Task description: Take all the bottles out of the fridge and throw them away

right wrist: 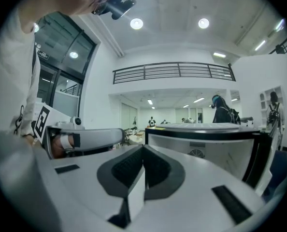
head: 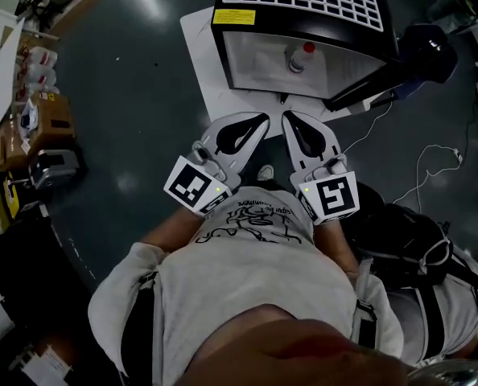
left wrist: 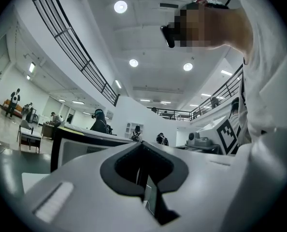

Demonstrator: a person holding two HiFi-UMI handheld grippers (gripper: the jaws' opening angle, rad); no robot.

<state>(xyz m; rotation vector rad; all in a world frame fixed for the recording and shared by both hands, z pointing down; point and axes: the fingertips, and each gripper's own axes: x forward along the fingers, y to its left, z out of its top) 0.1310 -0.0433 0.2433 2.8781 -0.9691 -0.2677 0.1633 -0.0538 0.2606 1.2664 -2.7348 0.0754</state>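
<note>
A small black fridge stands on the floor in front of me, its door swung open to the right. Inside stands a white bottle with a red cap. My left gripper and right gripper are side by side just short of the fridge's opening, both pointing at it. Each has its jaws together with nothing between them. In the left gripper view the left gripper faces the fridge; in the right gripper view the right gripper does too, fridge at right.
A white sheet lies under the fridge. Cardboard boxes stand at the left. A black backpack and a white cable lie at the right. Several people are far off in the hall.
</note>
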